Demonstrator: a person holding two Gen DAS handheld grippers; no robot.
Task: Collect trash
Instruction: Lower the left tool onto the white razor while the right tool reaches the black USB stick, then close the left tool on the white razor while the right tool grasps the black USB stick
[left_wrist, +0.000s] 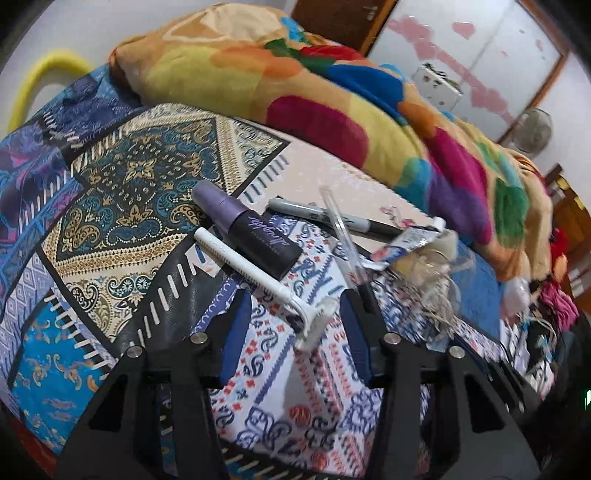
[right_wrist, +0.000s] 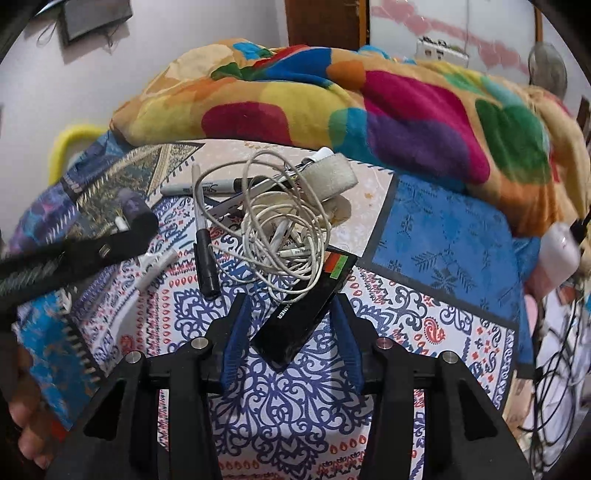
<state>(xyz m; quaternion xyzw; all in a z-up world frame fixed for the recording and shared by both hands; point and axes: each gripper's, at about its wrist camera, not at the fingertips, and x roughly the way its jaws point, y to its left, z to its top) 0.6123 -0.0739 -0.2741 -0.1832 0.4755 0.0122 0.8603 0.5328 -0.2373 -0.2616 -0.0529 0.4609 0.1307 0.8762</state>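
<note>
Between right gripper jaws: black box.

on the bed sheet a cable tangle is lying at the centre. a marker is sitting at its ten o'clock, a box at its five o'clock touching it, a razor at its eight o'clock. a blanket is lying behind, at twelve.

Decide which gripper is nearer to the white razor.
Left. The left gripper has the white razor head between its fingers; the right gripper straddles a black box farther along the bed.
</note>
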